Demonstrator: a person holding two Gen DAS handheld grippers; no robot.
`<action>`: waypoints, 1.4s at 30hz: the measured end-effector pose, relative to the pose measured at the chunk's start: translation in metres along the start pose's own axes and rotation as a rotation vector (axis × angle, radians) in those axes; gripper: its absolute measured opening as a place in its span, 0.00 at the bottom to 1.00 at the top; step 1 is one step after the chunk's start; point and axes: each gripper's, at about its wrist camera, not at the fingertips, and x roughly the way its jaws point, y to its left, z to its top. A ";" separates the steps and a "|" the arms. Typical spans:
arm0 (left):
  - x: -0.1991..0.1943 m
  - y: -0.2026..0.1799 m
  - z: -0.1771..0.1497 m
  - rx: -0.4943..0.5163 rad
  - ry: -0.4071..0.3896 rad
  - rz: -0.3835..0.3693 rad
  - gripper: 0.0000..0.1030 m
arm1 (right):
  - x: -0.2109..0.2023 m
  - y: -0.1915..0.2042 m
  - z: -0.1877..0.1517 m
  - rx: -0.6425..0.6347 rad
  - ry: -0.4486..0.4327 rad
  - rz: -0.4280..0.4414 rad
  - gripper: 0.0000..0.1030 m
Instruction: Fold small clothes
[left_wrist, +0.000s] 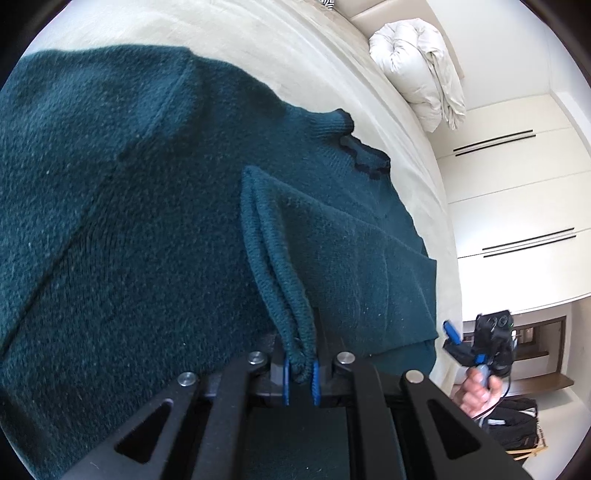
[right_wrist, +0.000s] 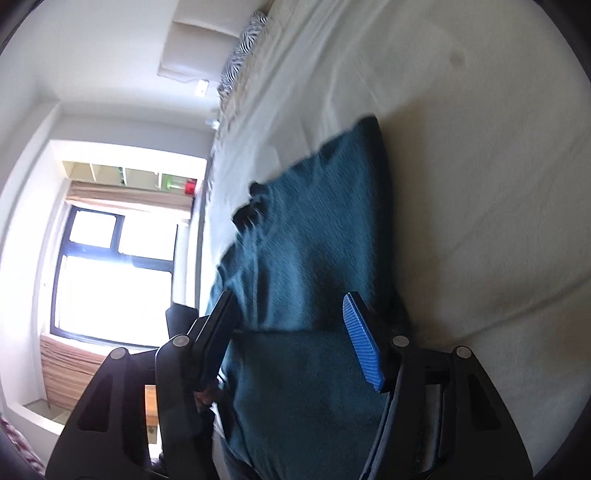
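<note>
Left tool: closed on a doubled ribbed edge of the teal knit sweater. The pinched strip rises from between the blue pads and runs away from the camera over the garment body. The rest of the sweater spreads to the left of and beyond the tool, lying on the bed.

Sweater condition, left wrist view: dark teal, fuzzy knit, with seam lines crossing the body. A darker ruffled trim marks the neckline at the far right of the garment. A layer is folded over on the right side, ending in a straight edge near the mattress border.

Right tool, as seen from the left wrist view: held in the right hand beyond the bed edge, apart from the sweater.

Right tool, own view: jaws spread wide, gripping nothing. The sweater lies ahead of and between the two fingers on the cream sheet; this view is motion-blurred, so contact between fingers and fabric cannot be confirmed.

Surroundings: a bundled white duvet sits at the far end of the bed. White cabinet fronts stand to the right. A window shows at the left of the right wrist view.
</note>
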 end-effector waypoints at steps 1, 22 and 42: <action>0.000 -0.002 -0.001 0.005 -0.002 0.007 0.11 | 0.002 0.001 0.004 0.004 0.001 0.008 0.58; -0.005 0.017 -0.004 -0.008 -0.010 -0.054 0.11 | 0.055 -0.032 0.125 0.082 -0.050 0.016 0.56; -0.146 0.047 -0.072 -0.086 -0.414 -0.136 0.77 | -0.013 0.011 -0.001 0.017 -0.064 0.058 0.58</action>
